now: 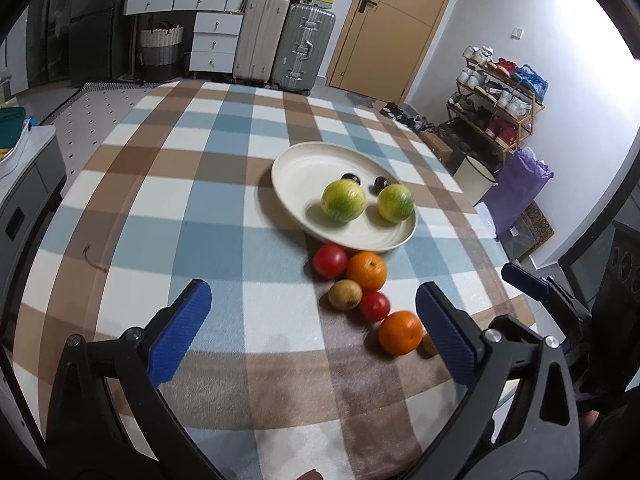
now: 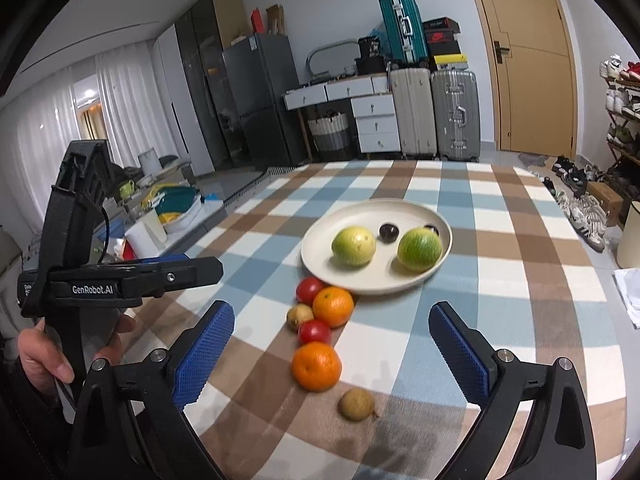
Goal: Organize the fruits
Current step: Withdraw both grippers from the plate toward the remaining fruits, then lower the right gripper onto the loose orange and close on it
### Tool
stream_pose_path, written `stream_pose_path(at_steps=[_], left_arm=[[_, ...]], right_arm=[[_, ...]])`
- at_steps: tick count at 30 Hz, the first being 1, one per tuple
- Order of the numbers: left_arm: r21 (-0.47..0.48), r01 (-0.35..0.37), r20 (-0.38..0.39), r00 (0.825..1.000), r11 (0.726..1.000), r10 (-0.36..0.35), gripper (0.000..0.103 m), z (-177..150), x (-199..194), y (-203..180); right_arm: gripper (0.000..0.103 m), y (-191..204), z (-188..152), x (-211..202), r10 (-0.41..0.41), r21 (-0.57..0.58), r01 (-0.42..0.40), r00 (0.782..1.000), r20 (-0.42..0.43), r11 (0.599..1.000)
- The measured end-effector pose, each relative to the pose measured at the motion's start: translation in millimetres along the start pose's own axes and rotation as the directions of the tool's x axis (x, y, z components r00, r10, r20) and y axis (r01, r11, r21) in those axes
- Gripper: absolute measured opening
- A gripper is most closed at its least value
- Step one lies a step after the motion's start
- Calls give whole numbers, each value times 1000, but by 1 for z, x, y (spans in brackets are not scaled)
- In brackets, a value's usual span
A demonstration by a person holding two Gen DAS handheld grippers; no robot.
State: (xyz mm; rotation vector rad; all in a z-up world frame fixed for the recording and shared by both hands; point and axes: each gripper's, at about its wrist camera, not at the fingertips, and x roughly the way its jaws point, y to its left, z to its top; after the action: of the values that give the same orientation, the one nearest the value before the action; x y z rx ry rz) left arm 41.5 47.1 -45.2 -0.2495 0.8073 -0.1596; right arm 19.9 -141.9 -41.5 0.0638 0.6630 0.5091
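Longan [image 2: 356, 404]: lower centre, tiny, light, thin-shelled; pinch its sides gently.
Right gripper [image 2: 332, 356]: released, empty.
Left gripper [image 1: 314, 330]: released, empty.

two green fruits [image 2: 384, 248] on plate [image 2: 320, 258], oranges [image 2: 324, 336] beside
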Motion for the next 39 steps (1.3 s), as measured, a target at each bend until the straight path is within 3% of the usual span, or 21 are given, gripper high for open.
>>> stream_pose_path(at_steps=[21,32,35,39], left_arm=[[-44,-27,-103,994,999,22,102,-22,39,26],[-79,-22,-115,993,997,13,102,-24,47,42],[-92,-19,-125,992,996,7,102,-23,51,46],[-101,-13,-131,991,995,-1,102,-23,55,50]], right_arm=[[100,10,-27,50,9,-66,-21,985,-174,998],[100,20,-30,78,-50,-154,10,964,-259,988],[95,21,-31,81,-53,-155,12,963,-264,988],[77,20,-31,86,-61,-155,16,957,-284,988]])
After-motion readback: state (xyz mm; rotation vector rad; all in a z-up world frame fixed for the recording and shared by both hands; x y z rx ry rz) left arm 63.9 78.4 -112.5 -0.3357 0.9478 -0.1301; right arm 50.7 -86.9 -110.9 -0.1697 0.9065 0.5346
